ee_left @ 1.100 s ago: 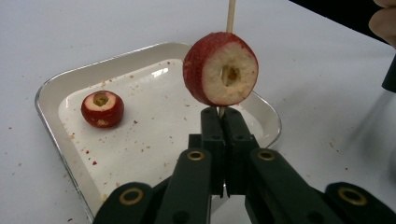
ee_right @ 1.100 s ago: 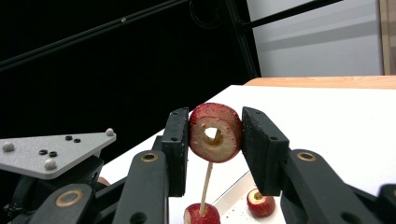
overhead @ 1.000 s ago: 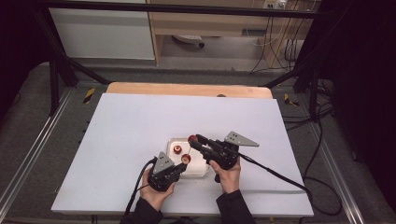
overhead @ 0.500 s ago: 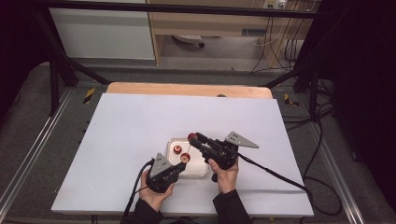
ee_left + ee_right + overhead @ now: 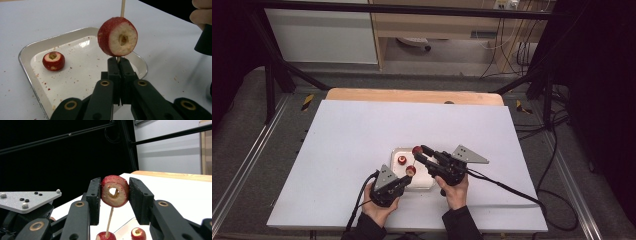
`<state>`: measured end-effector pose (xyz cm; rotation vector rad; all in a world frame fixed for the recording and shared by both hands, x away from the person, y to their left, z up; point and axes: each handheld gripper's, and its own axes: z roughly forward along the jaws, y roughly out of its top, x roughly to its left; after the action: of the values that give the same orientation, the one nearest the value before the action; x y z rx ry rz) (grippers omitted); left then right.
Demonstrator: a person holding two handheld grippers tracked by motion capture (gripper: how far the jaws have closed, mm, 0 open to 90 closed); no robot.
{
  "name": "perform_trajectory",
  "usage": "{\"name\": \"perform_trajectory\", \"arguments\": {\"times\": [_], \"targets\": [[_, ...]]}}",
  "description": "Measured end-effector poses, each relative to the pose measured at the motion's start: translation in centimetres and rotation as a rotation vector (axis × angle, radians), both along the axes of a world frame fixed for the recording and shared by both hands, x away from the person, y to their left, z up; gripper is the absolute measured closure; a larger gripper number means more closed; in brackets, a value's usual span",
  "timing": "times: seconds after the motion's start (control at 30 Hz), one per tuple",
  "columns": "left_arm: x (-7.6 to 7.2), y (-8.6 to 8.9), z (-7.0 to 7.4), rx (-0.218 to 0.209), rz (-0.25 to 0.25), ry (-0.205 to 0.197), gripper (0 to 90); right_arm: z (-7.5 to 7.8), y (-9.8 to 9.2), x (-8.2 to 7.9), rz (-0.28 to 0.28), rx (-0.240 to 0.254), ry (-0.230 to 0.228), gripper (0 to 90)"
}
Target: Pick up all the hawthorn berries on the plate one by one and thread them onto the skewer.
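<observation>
My left gripper (image 5: 119, 65) is shut on the lower end of a thin wooden skewer (image 5: 122, 7) that stands upright. A thick red-skinned fruit slice (image 5: 117, 36) with a cored centre is threaded on it just above the jaws. My right gripper (image 5: 114, 199) is shut on a second cored fruit ring (image 5: 115, 180), held over the skewer (image 5: 109, 220), whose tip shows through the ring's hole. In the high view the left gripper (image 5: 408, 176) and the right gripper (image 5: 418, 151) meet over a white tray (image 5: 428, 184).
The tray (image 5: 25, 50) lies on a white table top (image 5: 362, 130) and holds one more red fruit piece (image 5: 53, 60) and crumbs. The left gripper's grey plate (image 5: 25, 197) sits close on the left in the right gripper view. A wooden edge (image 5: 412, 95) runs along the back.
</observation>
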<state>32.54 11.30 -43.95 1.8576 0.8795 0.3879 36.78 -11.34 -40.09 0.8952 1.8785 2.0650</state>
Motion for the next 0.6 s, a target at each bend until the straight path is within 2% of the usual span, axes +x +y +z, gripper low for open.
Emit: {"name": "perform_trajectory", "arguments": {"times": [0.1,0.3,0.6], "targets": [[-0.20,-0.02,0.08,-0.011,0.002,-0.011,88.8,0.06,-0.05,0.03,-0.010,0.002,0.007,63.7],[-0.75,-0.04,0.33,-0.030,0.034,-0.039,88.9,0.05,0.12,0.23,-0.040,0.065,0.049,63.8],[-0.90,-0.15,0.27,-0.041,0.064,-0.018,88.9,-0.43,0.48,0.59,-0.069,0.108,0.103,63.8]]}}
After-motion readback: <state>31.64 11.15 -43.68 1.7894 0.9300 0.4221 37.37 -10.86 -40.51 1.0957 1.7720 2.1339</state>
